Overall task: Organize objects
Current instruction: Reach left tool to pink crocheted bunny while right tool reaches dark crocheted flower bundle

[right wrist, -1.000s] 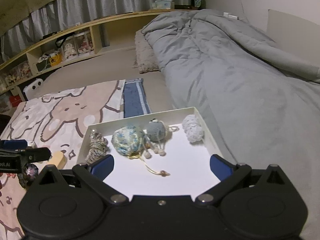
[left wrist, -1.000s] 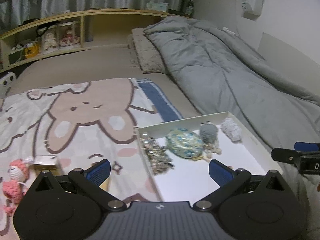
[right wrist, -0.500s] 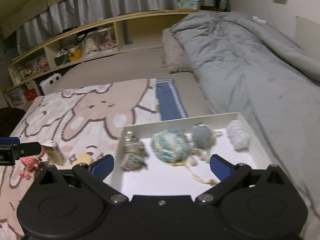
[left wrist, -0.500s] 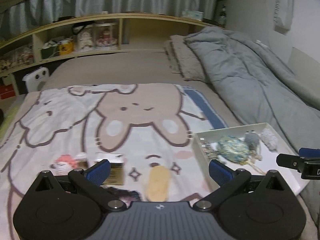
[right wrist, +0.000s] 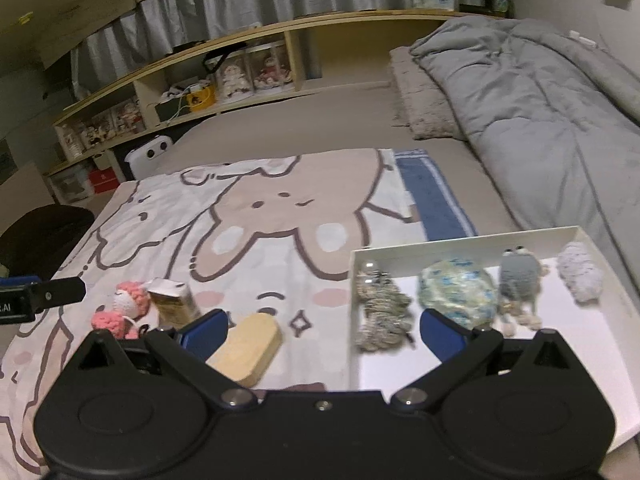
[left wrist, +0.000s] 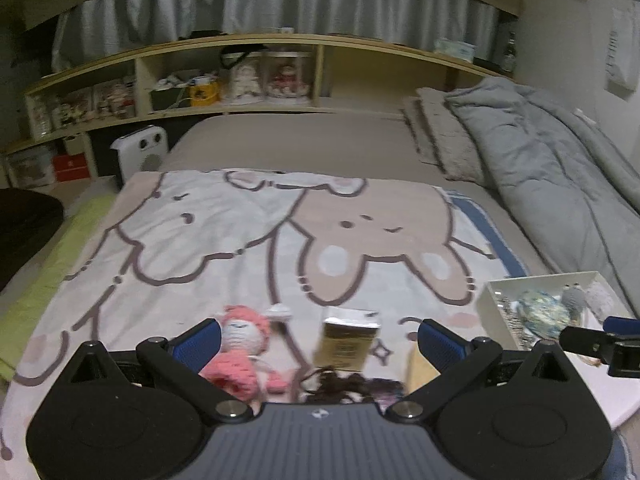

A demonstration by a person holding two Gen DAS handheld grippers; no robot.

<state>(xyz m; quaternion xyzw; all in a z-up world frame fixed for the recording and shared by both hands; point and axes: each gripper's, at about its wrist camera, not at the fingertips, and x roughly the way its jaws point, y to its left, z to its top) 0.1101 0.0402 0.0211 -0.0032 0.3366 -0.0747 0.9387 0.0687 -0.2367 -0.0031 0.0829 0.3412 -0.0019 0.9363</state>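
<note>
The left gripper [left wrist: 318,338], jaws wide and empty, hangs over the loose things on the bed's cartoon blanket [left wrist: 248,232]: the pink crochet doll [left wrist: 240,344] lies just inside its left finger, long axis running towards the camera; the right gripper [right wrist: 322,330], equally wide and empty, straddles the white tray's [right wrist: 460,246] near-left edge. Only the right wrist view shows the tan wooden block [right wrist: 248,346] whole beside the tray; the left view alone shows a dark tangled item [left wrist: 344,384] under the gripper.

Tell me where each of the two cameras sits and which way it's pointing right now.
Left wrist: on the left gripper, looking along its open fingers at the pink doll and small carton on the blanket; the right gripper's tip shows at right.
Right wrist: on the right gripper, open, facing the white tray and wooden block; the left gripper's tip shows at left.
Shared: doll, carton, tray, bunny blanket, shelf.
</note>
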